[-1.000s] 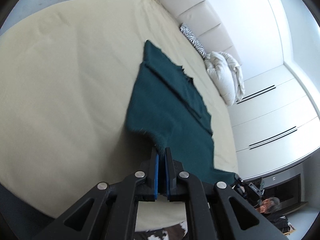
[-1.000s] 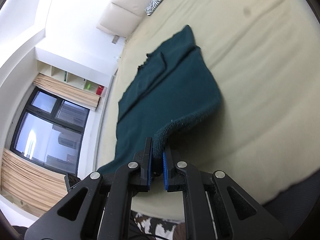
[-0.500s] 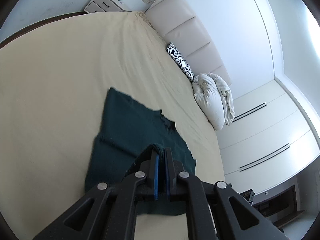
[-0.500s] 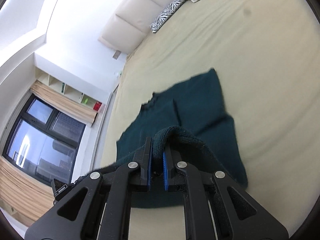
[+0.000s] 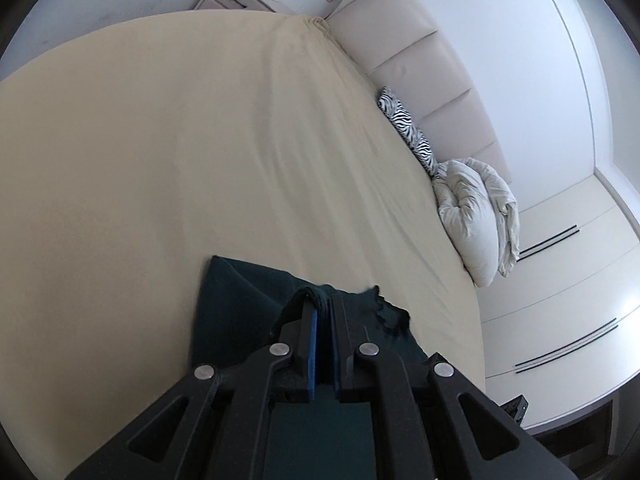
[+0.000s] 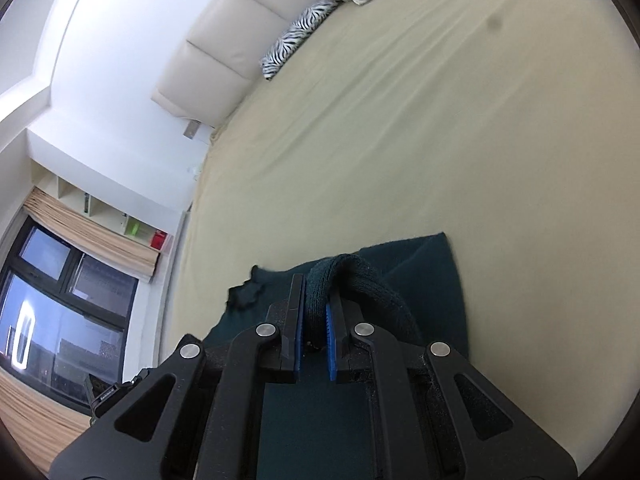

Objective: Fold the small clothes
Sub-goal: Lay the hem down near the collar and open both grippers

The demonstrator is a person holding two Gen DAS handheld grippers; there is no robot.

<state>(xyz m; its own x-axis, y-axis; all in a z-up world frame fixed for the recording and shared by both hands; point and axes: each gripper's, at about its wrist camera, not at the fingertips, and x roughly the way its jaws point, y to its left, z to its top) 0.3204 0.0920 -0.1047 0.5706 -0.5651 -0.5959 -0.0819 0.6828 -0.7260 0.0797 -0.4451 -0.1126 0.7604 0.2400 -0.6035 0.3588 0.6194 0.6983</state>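
I carried the hem over the cloth (image 5: 236, 304); left gripper (image 5: 322, 306) and right gripper (image 6: 316, 300) both still clamped it; fold nearly laid.

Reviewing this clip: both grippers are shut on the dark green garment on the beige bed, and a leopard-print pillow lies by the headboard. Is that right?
Not quite. The pillow by the headboard is a zebra-print pillow, black and white stripes, as the left wrist view shows. The rest holds: the left gripper and right gripper are each shut on the dark green garment on the beige bed.
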